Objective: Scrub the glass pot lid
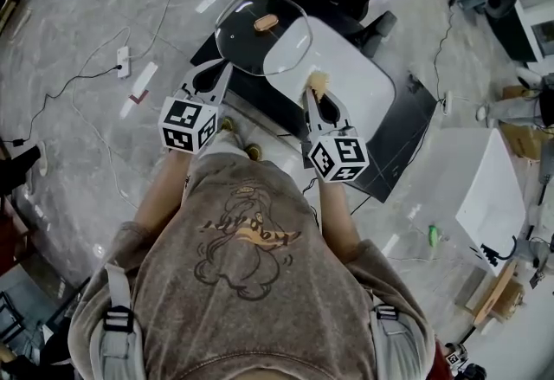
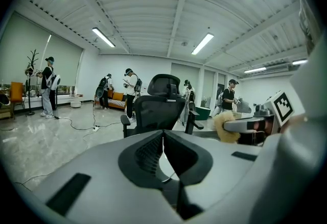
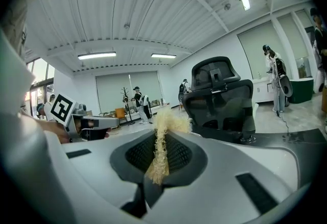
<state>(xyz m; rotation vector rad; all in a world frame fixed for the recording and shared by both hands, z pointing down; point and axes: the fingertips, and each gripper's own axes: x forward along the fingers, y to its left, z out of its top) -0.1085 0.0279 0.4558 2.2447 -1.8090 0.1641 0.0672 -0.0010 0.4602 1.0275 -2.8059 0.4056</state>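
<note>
Over the white rectangular board (image 1: 363,84), my left claw (image 1: 214,77) pinches the rim of the round clear glass pot lid (image 1: 262,45). My right claw (image 1: 318,99) is clamped on a fluffy yellow scrubber (image 1: 317,80) right beside the lid.

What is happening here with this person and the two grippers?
A person holds a gripper in each hand above a white table. The left gripper is shut on the rim of the glass pot lid and holds it up in the air, with its wooden knob on the upper side. The right gripper is shut on a pale yellow scrubber, which sits right by the lid's near edge. It cannot be told whether the scrubber touches the glass.
</note>
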